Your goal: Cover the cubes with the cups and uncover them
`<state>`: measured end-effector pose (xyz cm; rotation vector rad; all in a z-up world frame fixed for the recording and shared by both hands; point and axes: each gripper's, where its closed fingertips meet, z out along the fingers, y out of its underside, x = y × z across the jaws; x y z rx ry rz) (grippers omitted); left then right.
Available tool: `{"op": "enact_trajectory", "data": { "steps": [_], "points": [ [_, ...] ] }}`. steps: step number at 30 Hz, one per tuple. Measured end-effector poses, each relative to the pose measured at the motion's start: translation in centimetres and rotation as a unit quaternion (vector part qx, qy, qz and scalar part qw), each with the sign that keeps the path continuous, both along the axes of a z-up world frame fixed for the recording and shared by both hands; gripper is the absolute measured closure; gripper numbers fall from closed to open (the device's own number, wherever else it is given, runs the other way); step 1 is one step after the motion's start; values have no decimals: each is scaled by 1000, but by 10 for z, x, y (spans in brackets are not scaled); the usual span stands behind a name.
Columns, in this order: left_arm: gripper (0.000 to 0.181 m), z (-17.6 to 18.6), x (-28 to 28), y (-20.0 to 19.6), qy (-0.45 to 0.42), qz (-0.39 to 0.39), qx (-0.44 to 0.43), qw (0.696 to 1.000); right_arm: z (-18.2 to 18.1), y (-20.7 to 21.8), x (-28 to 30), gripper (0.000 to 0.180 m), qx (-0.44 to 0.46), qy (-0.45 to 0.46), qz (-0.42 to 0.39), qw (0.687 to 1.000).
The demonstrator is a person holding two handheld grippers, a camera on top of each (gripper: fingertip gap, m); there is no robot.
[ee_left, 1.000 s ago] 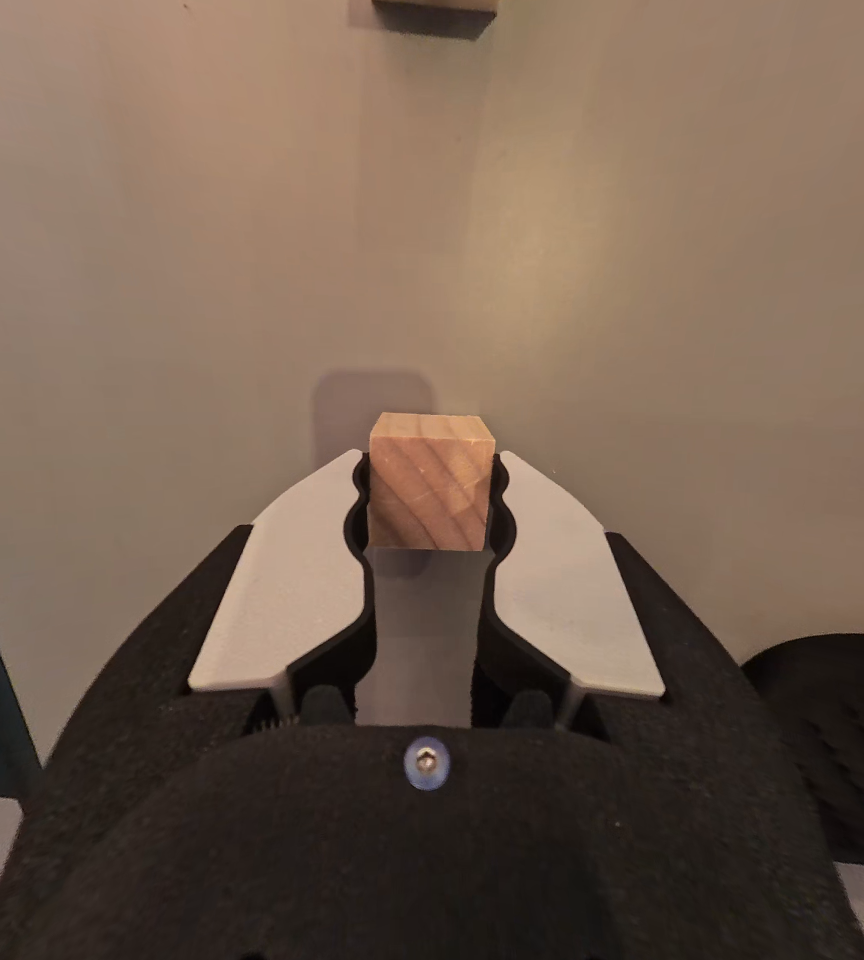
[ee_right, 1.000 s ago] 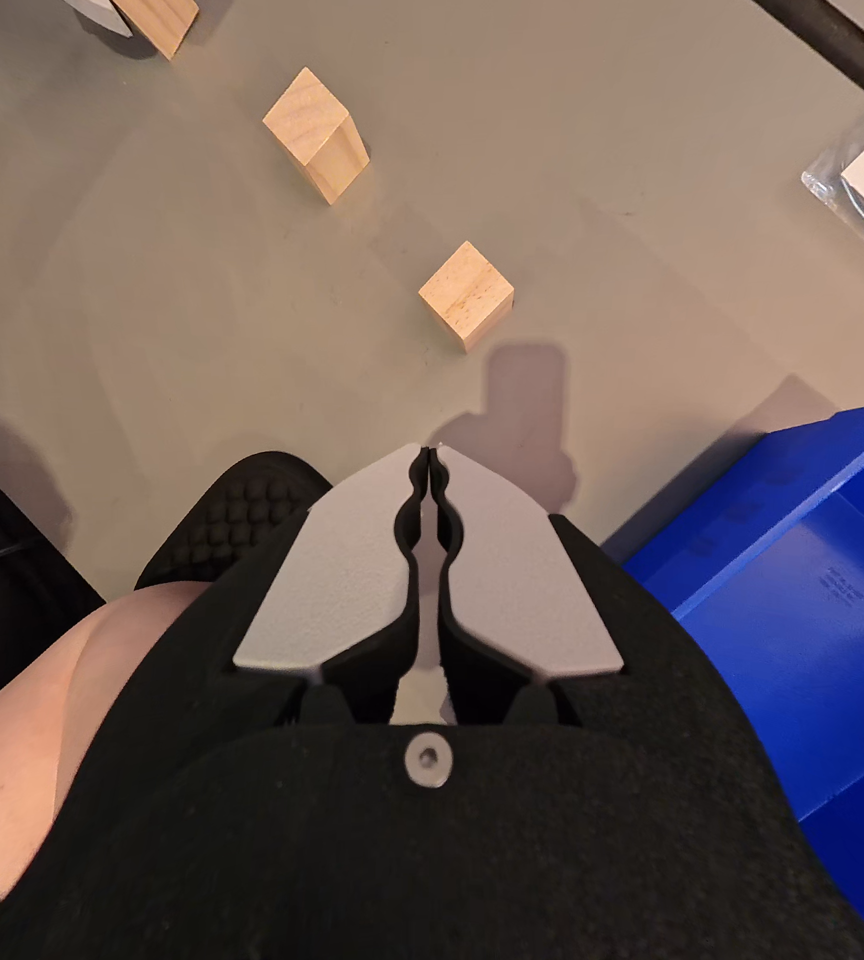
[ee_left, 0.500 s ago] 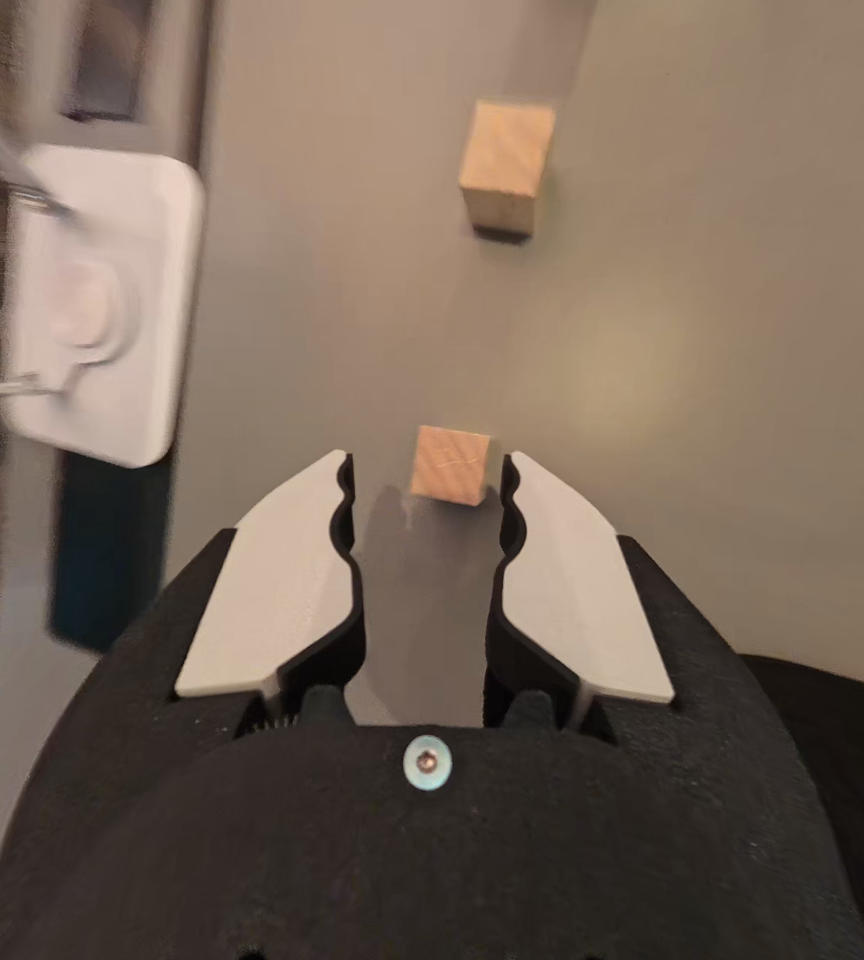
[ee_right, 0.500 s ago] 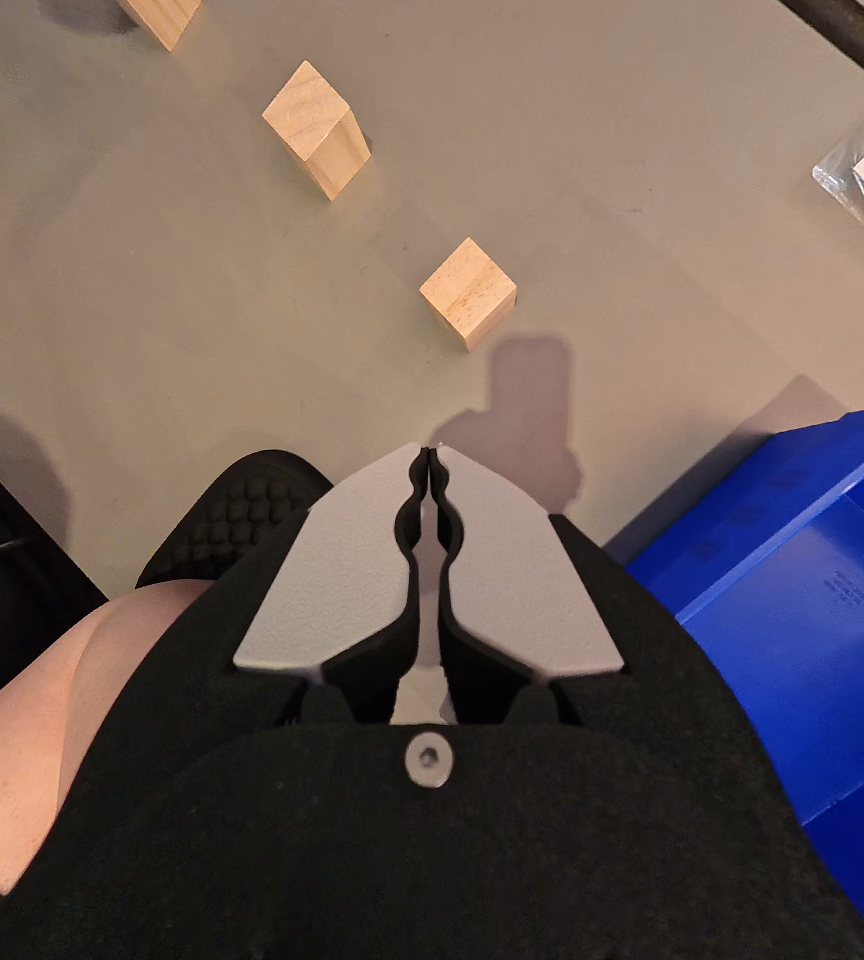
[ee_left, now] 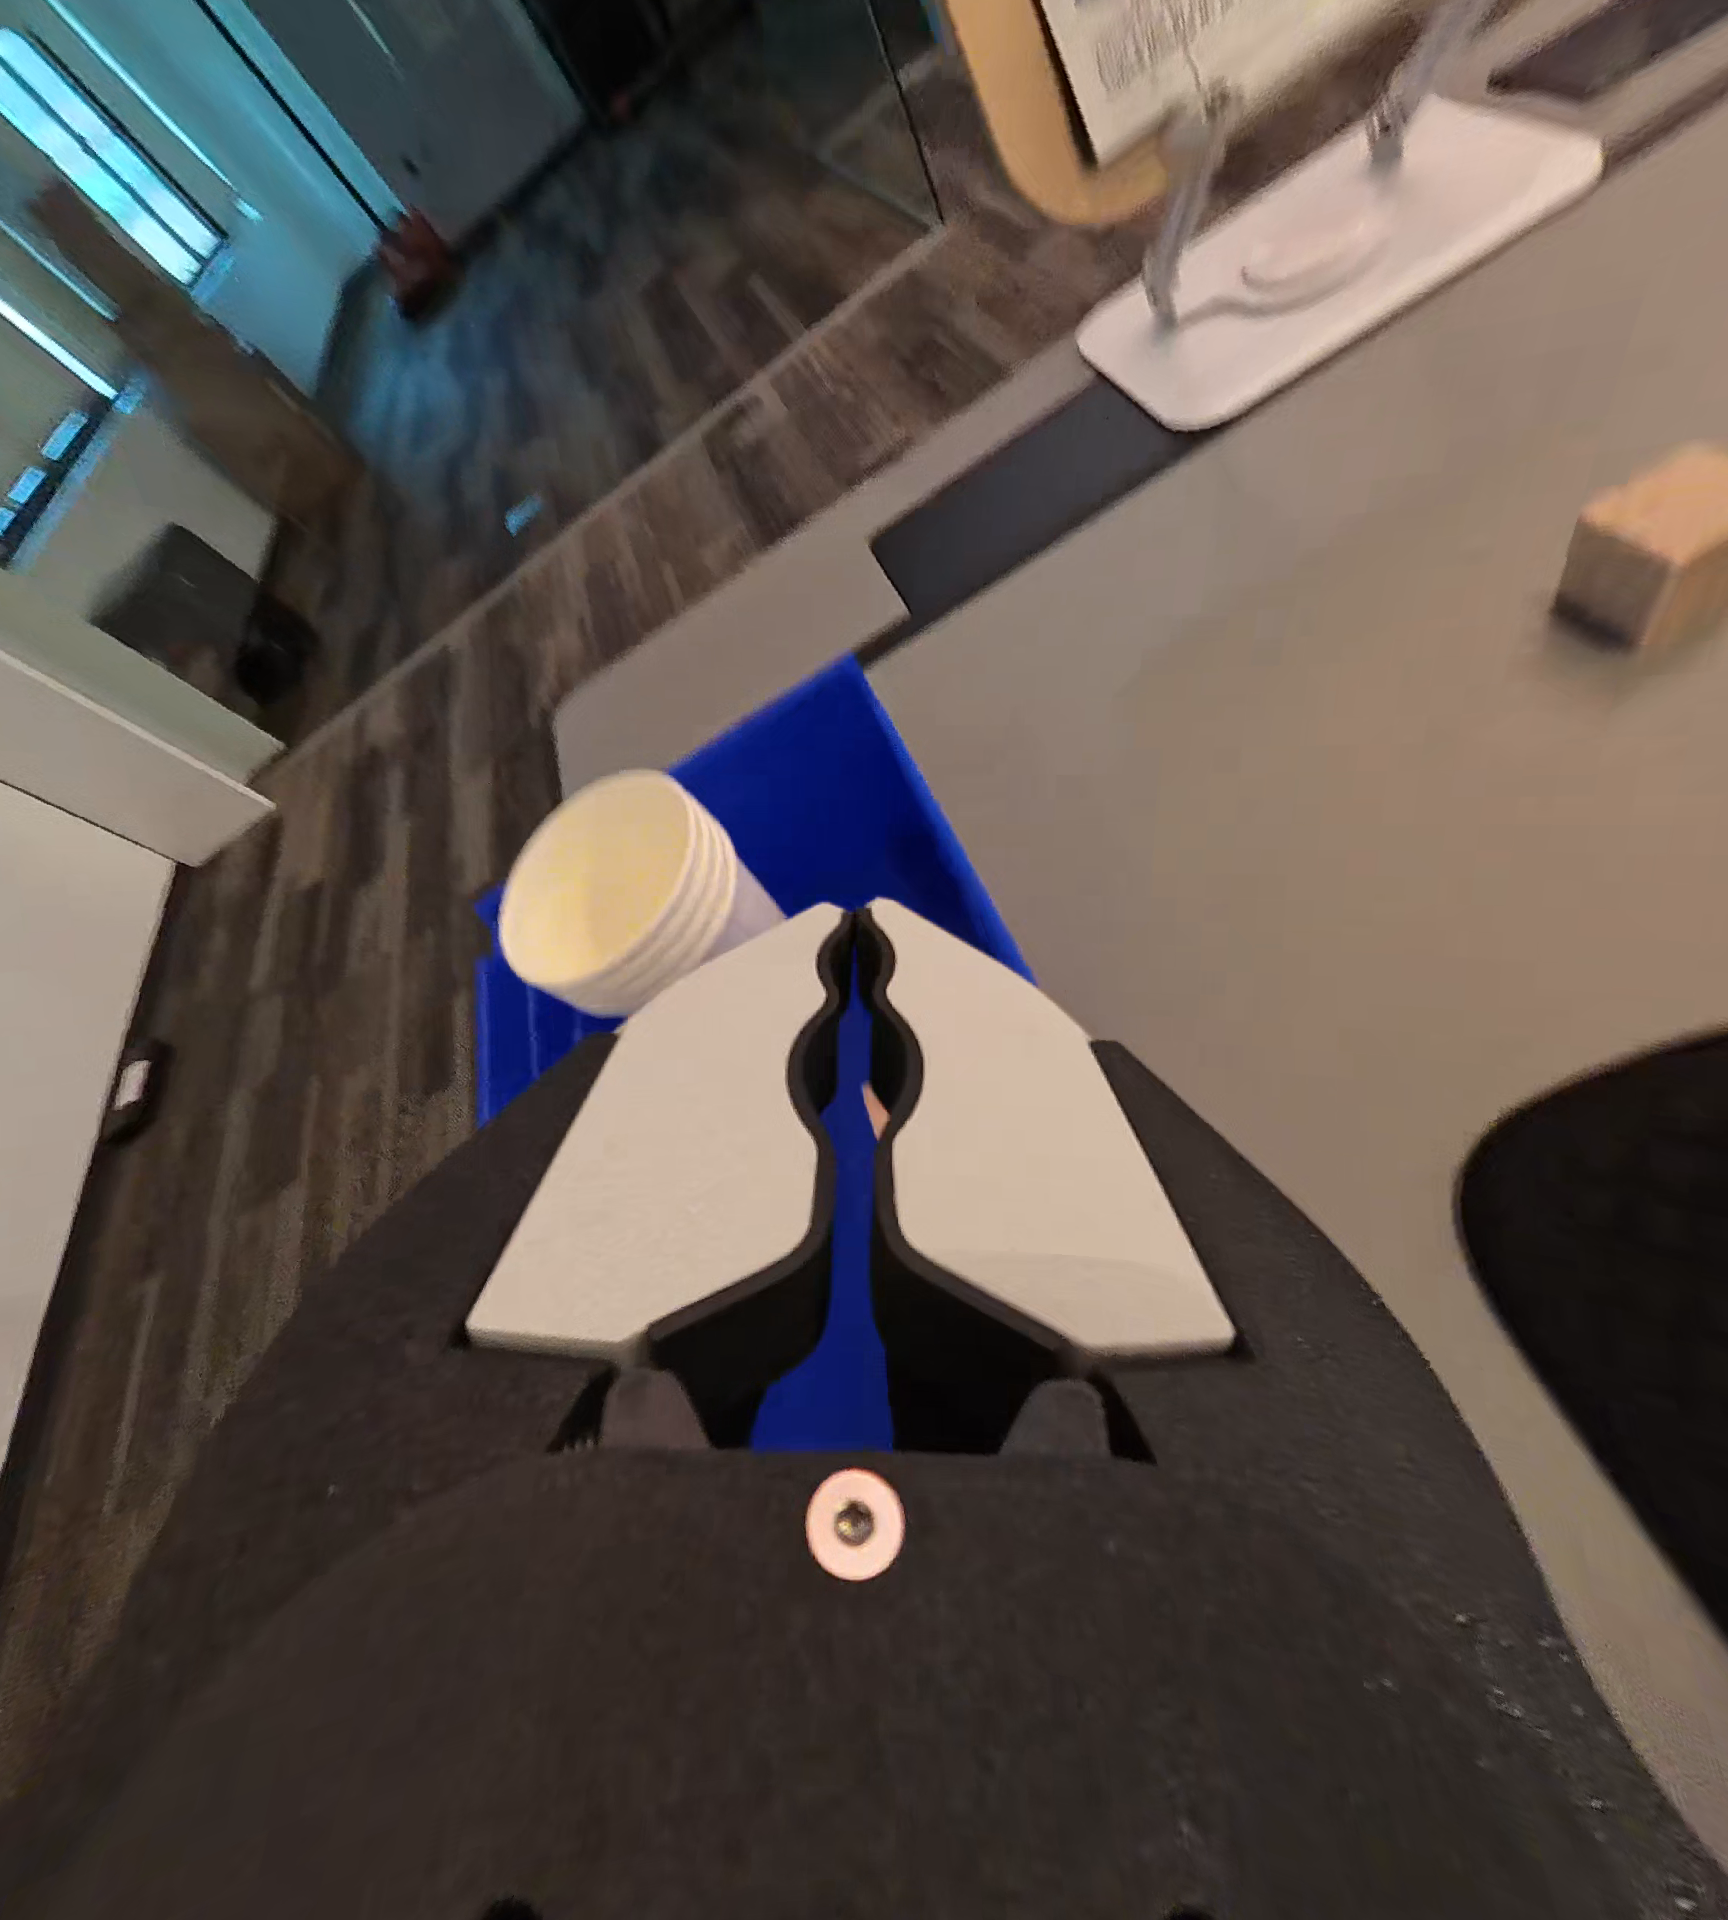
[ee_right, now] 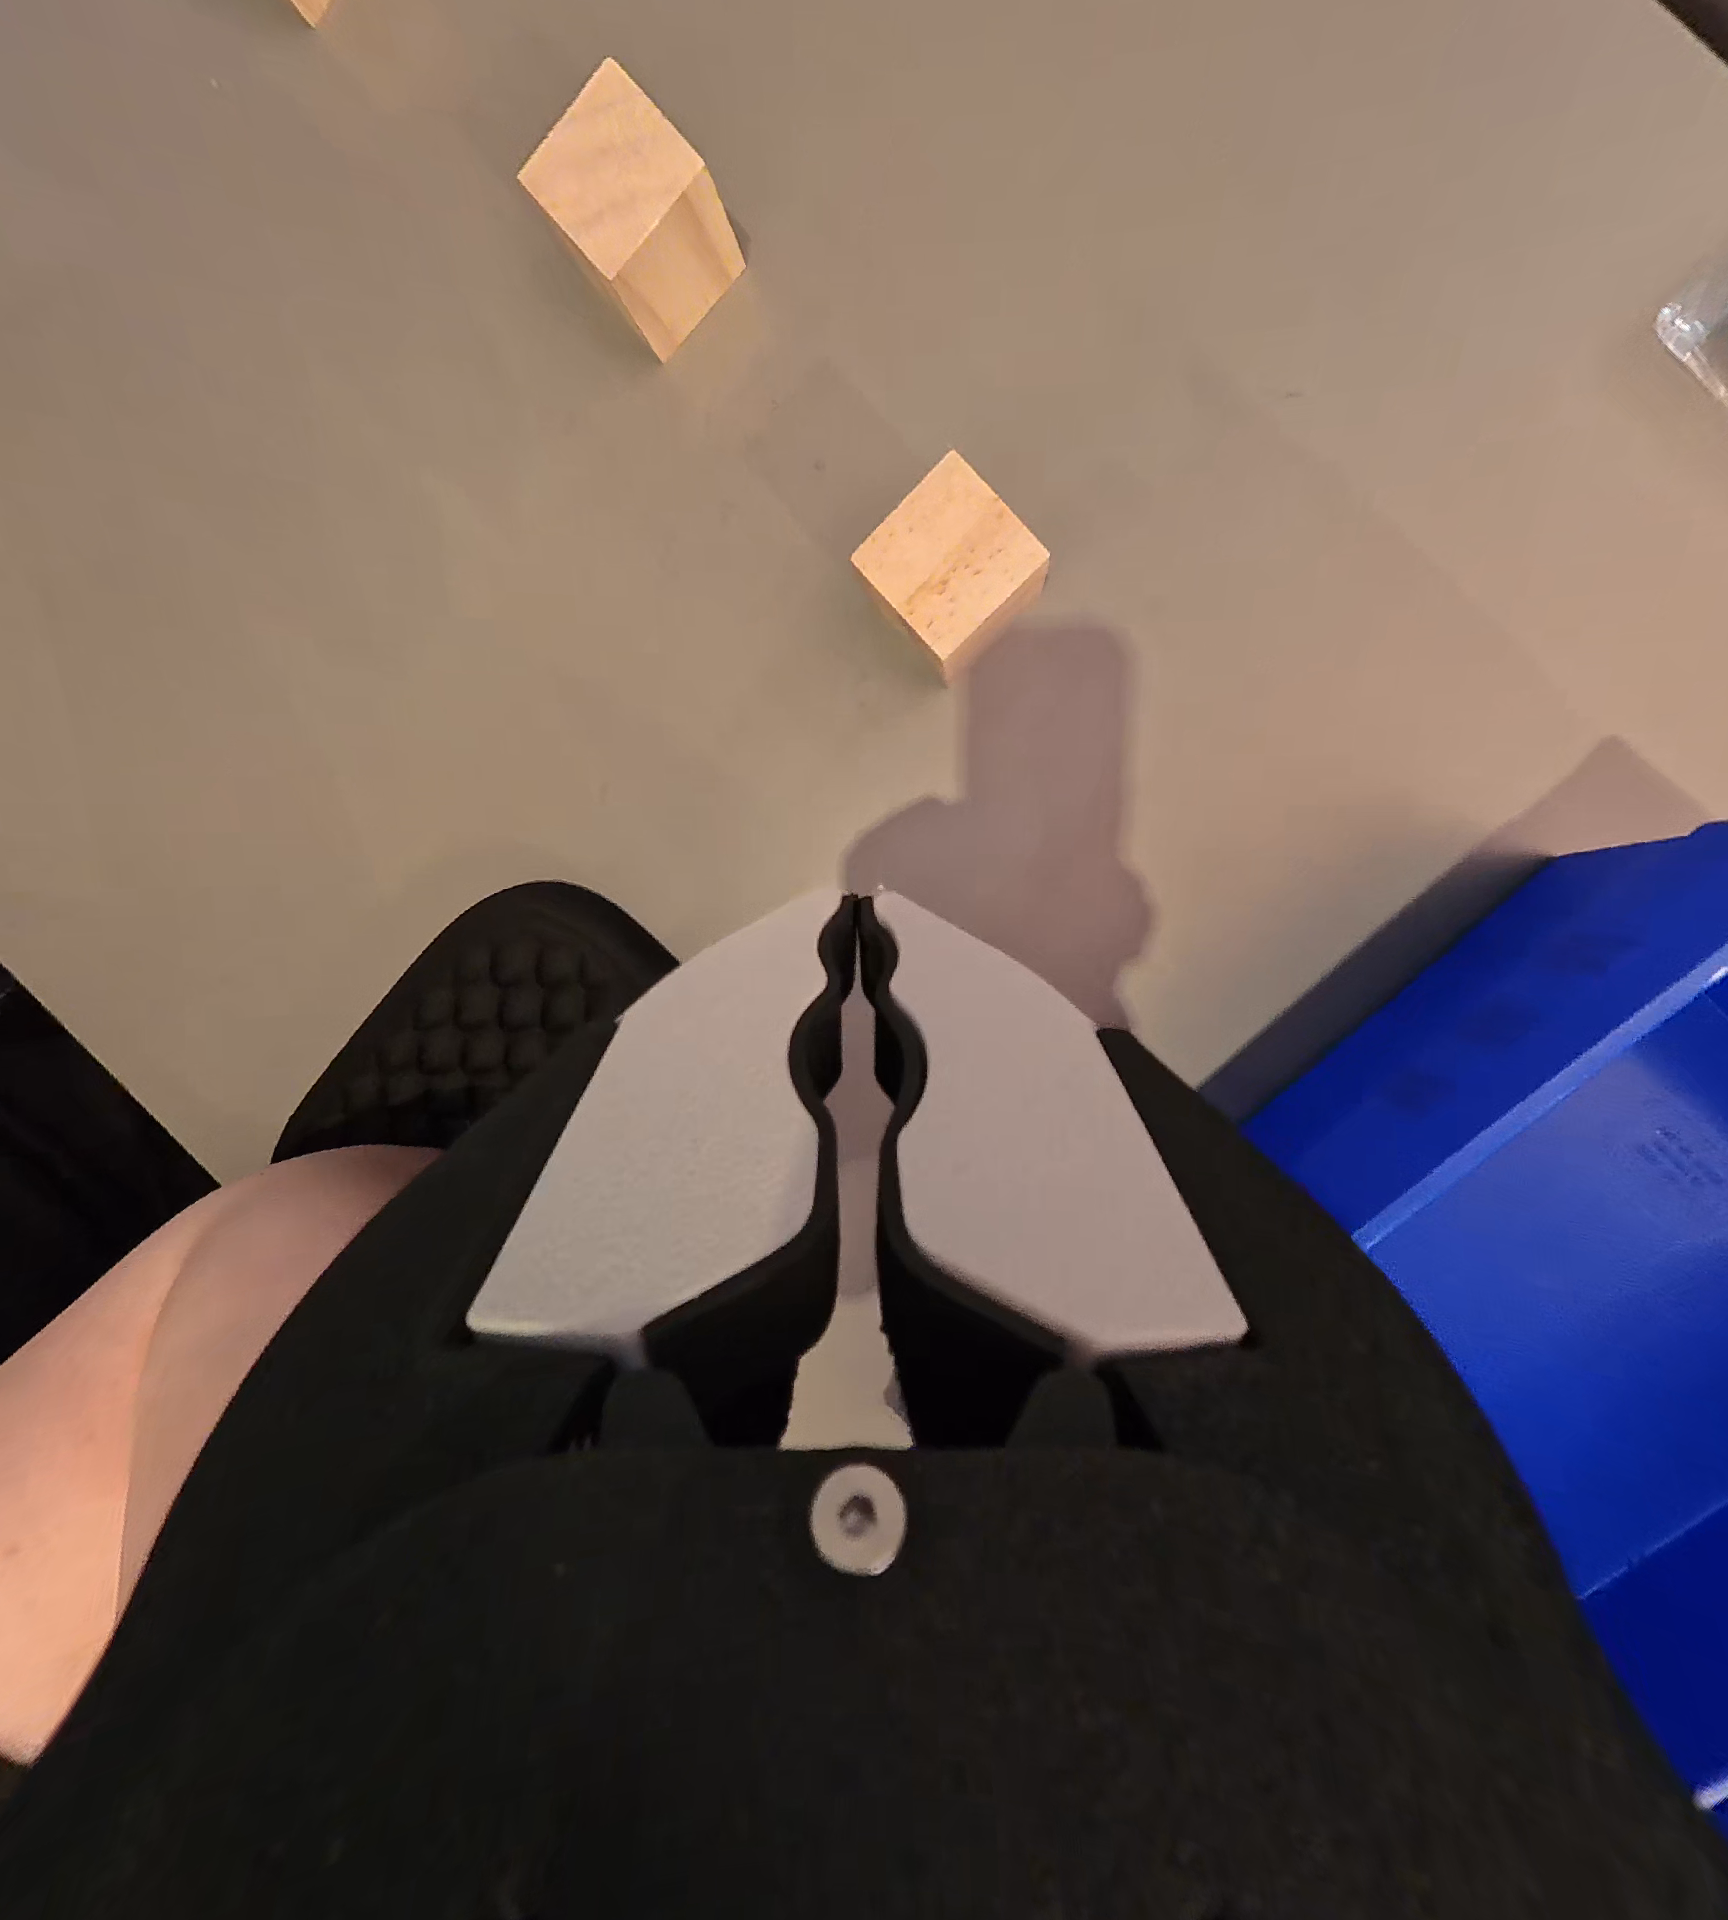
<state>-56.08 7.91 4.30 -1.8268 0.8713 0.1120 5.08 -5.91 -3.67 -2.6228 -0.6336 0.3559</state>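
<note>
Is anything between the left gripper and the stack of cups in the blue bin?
Nothing visible. The left gripper, shut and empty, points at the blue bin; the stacked cups stick out just left of its tips.

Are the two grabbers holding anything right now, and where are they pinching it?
Nothing is held. The left gripper is shut and empty, pointing toward the stack of paper cups in the blue bin. The right gripper is shut and empty too.
</note>
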Motion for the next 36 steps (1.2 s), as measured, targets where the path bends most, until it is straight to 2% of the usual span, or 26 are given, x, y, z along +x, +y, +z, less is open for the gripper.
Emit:
{"op": "enact_trajectory", "data": {
  "steps": [4, 8, 10, 15, 17, 26, 36],
  "points": [
    [181, -51, -18, -3, 78, -63, -68, 993, -3, -3, 3, 180, -16, -8, -11, 1000],
    [180, -97, -22, -7, 126, -136, -184, 965, -2, -3, 0, 180, -17, -15, -7, 1000],
    [175, -108, -26, -1, 170, -145, -203, 953, -3, -4, -3, 180, -23, -19, 1, 1000],
    [153, -127, -36, 19, 292, -156, -191, 924, -7, -6, -8, 180, -41, -39, 8, 998],
    [145, -132, -34, 22, 305, -167, -198, 916, -8, -7, -9, 180, -45, -45, 6, 998],
    [138, -150, -42, 32, 363, -206, -238, 877, -11, -11, -13, 180, -66, -66, 7, 996],
    [127, -159, -34, 37, 366, -246, -245, 864, -13, -10, -24, 180, -85, -82, 25, 993]
  ]
}}
